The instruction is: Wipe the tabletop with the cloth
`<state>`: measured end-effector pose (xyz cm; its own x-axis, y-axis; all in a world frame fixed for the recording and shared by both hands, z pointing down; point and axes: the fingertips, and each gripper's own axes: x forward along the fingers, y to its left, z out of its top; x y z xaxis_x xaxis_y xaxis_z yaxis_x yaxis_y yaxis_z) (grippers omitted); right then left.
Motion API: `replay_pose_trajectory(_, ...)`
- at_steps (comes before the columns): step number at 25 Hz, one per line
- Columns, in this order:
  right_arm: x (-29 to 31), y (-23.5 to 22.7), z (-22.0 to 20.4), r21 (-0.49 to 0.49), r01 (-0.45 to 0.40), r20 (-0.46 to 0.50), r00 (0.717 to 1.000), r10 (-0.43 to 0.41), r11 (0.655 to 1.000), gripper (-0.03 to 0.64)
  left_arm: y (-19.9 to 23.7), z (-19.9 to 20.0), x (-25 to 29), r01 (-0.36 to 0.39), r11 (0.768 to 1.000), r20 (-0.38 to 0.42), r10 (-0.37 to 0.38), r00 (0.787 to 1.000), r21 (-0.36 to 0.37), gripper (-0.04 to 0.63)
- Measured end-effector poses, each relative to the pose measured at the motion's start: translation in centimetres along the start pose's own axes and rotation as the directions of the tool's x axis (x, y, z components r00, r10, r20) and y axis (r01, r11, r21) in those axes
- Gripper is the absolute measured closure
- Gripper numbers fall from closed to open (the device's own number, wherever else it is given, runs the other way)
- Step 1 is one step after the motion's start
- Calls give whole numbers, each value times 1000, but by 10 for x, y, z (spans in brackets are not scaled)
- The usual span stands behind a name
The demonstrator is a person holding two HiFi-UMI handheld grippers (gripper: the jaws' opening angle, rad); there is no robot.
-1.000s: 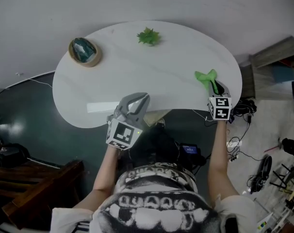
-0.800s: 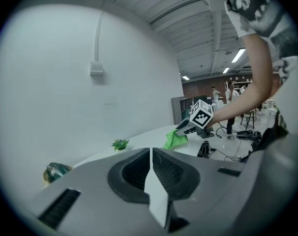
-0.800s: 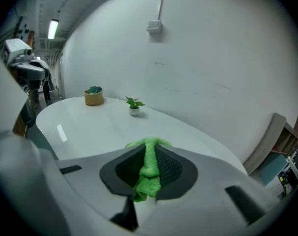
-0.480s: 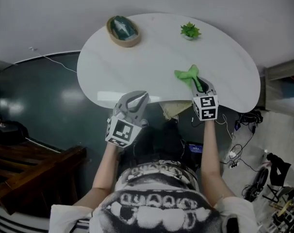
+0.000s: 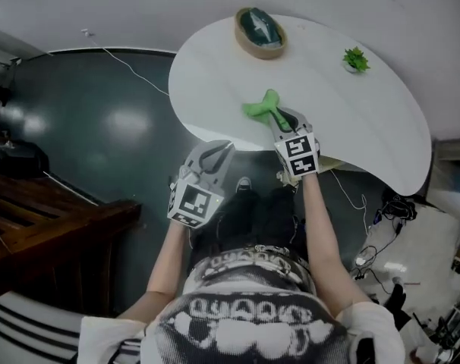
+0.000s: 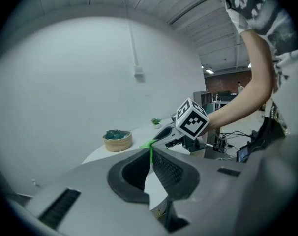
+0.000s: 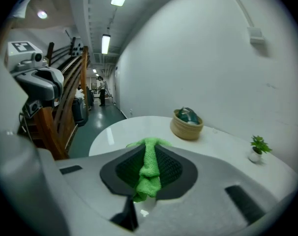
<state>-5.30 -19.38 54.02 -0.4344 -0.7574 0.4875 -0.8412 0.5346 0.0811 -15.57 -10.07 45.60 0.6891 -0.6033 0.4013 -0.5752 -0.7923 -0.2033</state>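
Your right tongs (image 5: 280, 117) are clamped shut on the green cloth (image 5: 260, 107). In the right gripper view the cloth (image 7: 149, 173) runs as a bunched strip between the two pads, and its free end spills out past the tips. From the head view, that free end lies on the white bench (image 5: 351, 120), near the edge closest to you and towards its left end. The right tongs reach in over that same edge.

Your left tongs (image 5: 215, 155) are closed down to a thin slit with nothing between them. You hold them off the bench, over the dark floor (image 5: 101, 127), just short of the edge.

At the far side of the bench stands a round basket (image 5: 260, 32) holding something dark green. A small potted plant (image 5: 355, 59) stands well to its right. Both are well clear of the cloth.
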Motion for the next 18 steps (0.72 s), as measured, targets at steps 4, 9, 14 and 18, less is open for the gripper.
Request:
replay_pose_trajectory(4,36,57,16,-37,-104,6,994,105,994,565,19,-18,-26,-61,998,-17,61,998,-24,578)
replay_pose_trajectory(9,63,112,22,-67,-200,-12,980,200,977,565,37,-35,-50,-112,992,-36,110,993,-57,578)
replay_pose_trajectory(14,74,137,9,-73,-240,-55,970,237,968,565,46,-45,-57,-124,990,-48,122,991,-62,578)
replay_pose_trajectory(18,69,126,-11,-57,-223,-97,971,217,973,565,45,-42,-51,-116,991,-37,114,993,-67,578)
